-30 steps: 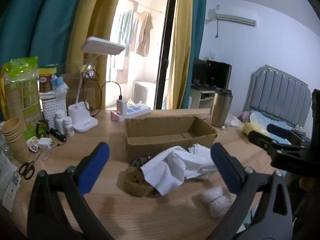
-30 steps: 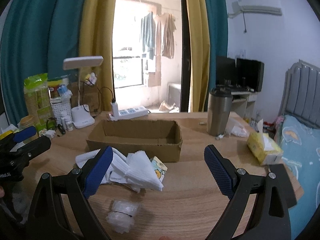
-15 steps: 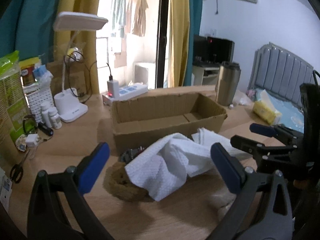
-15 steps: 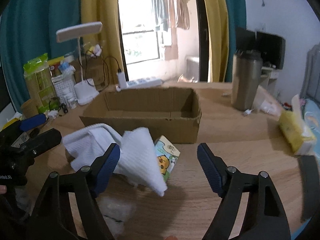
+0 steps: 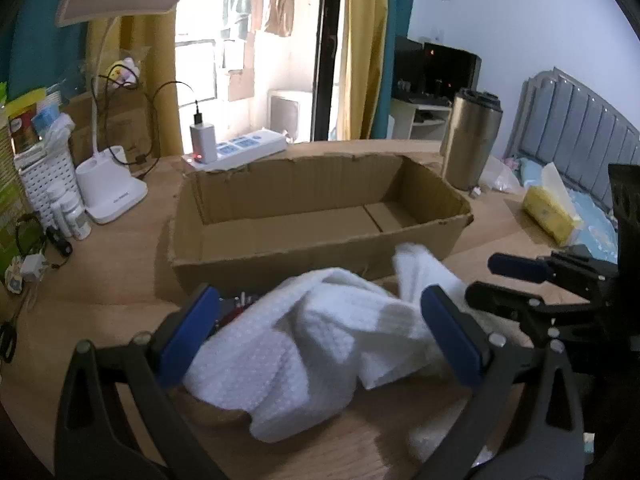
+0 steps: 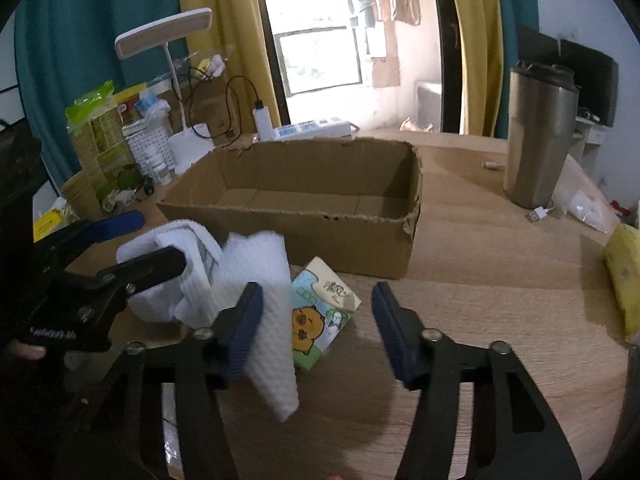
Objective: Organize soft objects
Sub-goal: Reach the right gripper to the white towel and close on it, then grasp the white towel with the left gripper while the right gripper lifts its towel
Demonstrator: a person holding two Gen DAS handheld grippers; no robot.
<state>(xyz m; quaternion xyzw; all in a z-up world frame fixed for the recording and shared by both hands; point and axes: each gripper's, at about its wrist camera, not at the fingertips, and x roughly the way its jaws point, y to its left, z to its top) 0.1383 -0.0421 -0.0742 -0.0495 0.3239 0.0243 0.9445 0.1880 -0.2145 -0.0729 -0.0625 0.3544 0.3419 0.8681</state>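
Both claws (image 5: 324, 332) (image 6: 316, 328) moved closer, gaping, over white towel (image 5: 312, 344); cardboard box (image 5: 312, 220) behind.

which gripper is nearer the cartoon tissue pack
Right. The right gripper hovers directly over the small cartoon-printed tissue pack, jaws open; the left gripper sits beyond the white waffle-textured towel.

Towel (image 5: 320, 344) before cardboard box (image 5: 316, 216)

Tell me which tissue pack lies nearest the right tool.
The cartoon-printed tissue pack, lying just ahead of the open right tool, beside the white towel. The yellow tissue pack sits far right at the table edge.
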